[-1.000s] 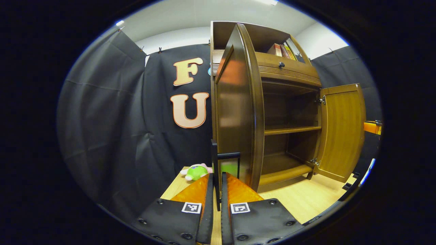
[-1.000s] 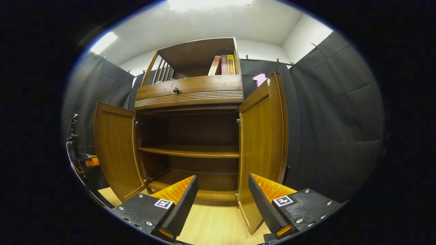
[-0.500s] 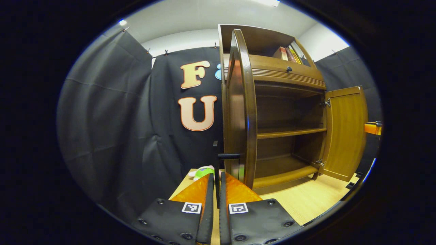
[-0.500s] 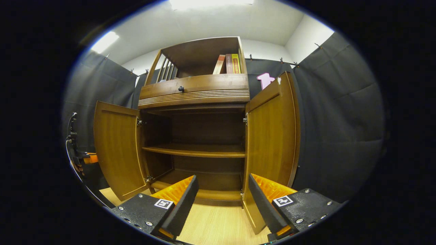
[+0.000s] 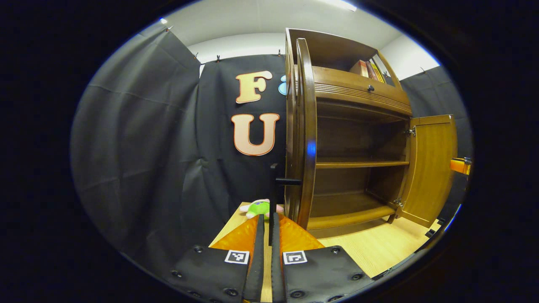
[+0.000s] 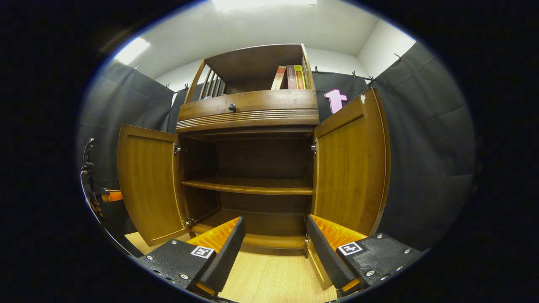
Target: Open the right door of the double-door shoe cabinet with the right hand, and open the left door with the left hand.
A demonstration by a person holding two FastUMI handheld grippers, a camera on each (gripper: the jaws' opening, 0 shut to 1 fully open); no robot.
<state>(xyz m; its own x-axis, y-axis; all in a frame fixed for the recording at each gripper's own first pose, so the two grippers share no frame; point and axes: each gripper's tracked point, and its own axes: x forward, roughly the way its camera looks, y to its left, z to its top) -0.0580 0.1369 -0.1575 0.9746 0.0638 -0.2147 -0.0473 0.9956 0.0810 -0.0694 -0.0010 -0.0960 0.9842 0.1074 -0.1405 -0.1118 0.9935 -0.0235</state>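
Note:
The wooden shoe cabinet [image 6: 248, 185] stands with both doors open and bare shelves inside. In the left gripper view, the left door [image 5: 306, 126] is seen almost edge-on. My left gripper [image 5: 267, 219] is shut on its black handle [image 5: 273, 189], whose bar runs down between the fingers. The right door [image 5: 433, 164] stands wide open farther off. In the right gripper view, my right gripper [image 6: 273, 229] is open and holds nothing, low in front of the cabinet's bottom shelf. Left door [image 6: 145, 185] and right door [image 6: 349, 168] flank the opening. The left gripper [image 6: 107, 195] shows behind the left door.
A green and pink plush toy [image 5: 259, 207] lies on the light wood floor [image 5: 379, 248] left of the cabinet. Above the doors are a drawer with a dark knob [image 6: 232, 107] and an open shelf holding books [image 6: 292, 77]. Black cloth walls enclose the booth.
The left door has swung farther open, with my left gripper still holding its handle, and now appears edge-on. The right gripper view has shifted slightly, and that gripper stays open.

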